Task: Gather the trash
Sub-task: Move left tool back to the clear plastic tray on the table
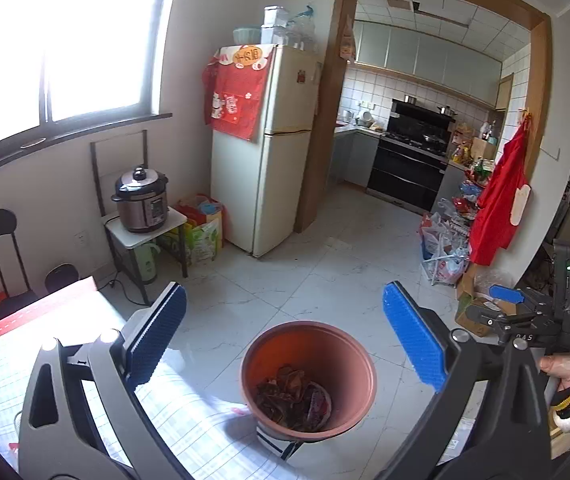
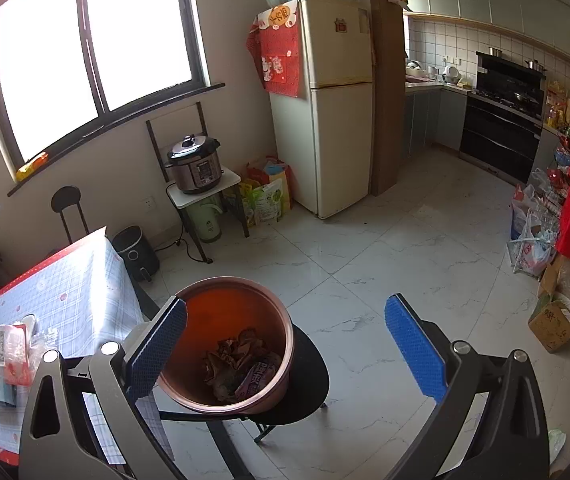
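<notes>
Both grippers stand wide open and hold nothing: the left gripper [image 1: 285,336] hangs right above the bin [image 1: 308,376], which sits between its fingers and below. From the right gripper [image 2: 285,348] the bin [image 2: 231,344] lies lower left, behind its left finger. Farther left, wrappers [image 2: 9,352] lie on the table [image 2: 73,292], likely the next pick-up, nearer the left gripper.

Readable marks were few in either view.
Pale letters "DAS" stood on the black body of the right gripper [image 1: 505,298], seen from the left wrist view. The orange sign [image 2: 279,15] atop the fridge [image 2: 337,120] bore Chinese characters, too blurred to read. A cardboard box [image 2: 557,324] on the floor carried dark print, also illegible.
</notes>
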`<state>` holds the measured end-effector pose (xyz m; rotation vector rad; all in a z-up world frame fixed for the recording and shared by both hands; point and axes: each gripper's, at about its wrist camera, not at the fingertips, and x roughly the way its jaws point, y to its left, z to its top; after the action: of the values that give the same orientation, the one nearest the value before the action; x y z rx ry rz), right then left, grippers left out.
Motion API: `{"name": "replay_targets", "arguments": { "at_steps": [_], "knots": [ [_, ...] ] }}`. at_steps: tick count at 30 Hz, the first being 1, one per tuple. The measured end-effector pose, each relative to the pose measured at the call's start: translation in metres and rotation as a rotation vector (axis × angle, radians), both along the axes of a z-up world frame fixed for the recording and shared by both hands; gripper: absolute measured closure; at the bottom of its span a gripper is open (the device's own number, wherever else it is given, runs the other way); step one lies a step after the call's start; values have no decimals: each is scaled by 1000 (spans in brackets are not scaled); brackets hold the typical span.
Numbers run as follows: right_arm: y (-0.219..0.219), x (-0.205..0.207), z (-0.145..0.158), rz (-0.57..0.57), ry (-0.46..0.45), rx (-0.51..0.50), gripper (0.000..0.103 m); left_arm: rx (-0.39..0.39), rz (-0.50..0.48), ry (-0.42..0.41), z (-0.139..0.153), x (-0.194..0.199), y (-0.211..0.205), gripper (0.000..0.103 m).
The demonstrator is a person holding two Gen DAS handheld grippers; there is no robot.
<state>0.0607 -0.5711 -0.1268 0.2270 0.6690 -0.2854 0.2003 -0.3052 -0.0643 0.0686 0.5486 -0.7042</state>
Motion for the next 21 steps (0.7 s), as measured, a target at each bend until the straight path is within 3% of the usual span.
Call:
{"name": "replay_targets", "arguments": {
  "at_steps": [14, 21],
  "knots": [
    [97, 25, -2, 153, 34, 22, 5, 41, 267, 43, 4, -29, 148, 6],
    [157, 37, 6, 229, 37, 20, 5, 19, 383, 60, 5, -48, 231, 6]
  ]
}}
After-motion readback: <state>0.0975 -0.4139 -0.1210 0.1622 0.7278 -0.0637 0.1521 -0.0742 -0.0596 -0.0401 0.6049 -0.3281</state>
